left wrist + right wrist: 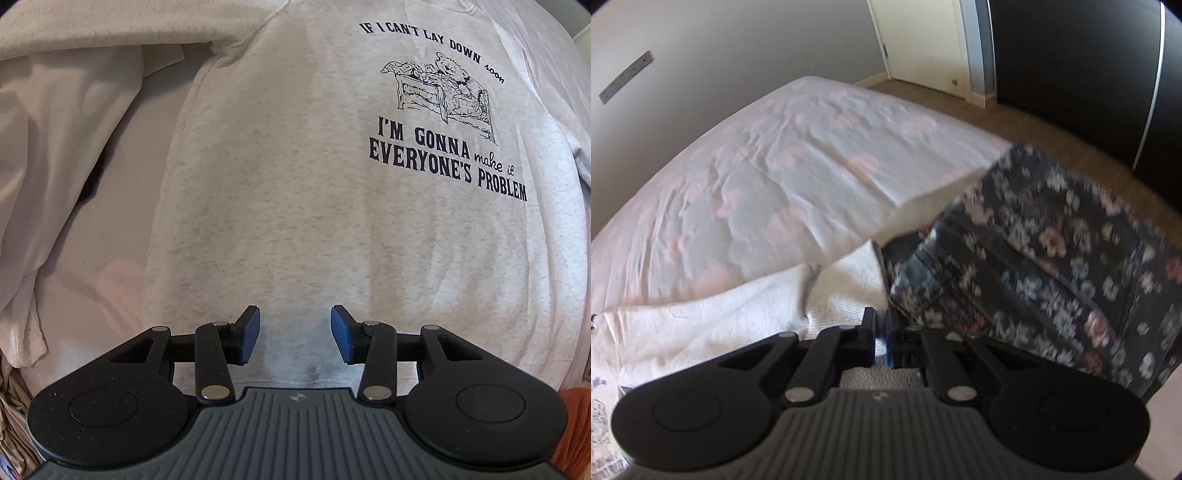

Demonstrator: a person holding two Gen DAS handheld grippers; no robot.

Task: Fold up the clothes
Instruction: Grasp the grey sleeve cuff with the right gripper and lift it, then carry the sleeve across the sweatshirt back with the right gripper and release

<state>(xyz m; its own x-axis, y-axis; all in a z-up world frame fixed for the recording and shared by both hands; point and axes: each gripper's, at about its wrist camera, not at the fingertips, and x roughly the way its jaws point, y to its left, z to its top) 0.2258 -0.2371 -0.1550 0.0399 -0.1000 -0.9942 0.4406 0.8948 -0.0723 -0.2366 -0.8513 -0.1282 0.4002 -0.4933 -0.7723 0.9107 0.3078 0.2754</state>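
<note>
Left gripper (294,334) hangs over the lower part of a heather-grey sweatshirt (295,206), blue pads (248,334) spread wide apart with nothing between them. Sweatshirt lies spread flat, front up, navy slogan print with a bear-in-bed drawing (443,107) toward its upper right, hem nearest the gripper. Its left sleeve (110,29) runs out across the top left. Beside the sweatshirt on the left lies crumpled white fabric (44,140) on a pink-patterned bedsheet (110,266); an orange item (574,424) pokes in at the lower right corner, unclear what it is. Right gripper (881,339) has its fingers drawn almost together on white waffle-textured cloth (849,288), which looks pinched between the pads. Just right of that gripper a dark floral-print garment (1034,258) lies bunched, motion-blurred, touching the white cloth and crowding the gripper's right side. Behind both is the mattress with white sheet with pink blotches (775,166), then wood floor (1052,125), a cream door (923,44) and a dark wardrobe panel (1071,74).
</note>
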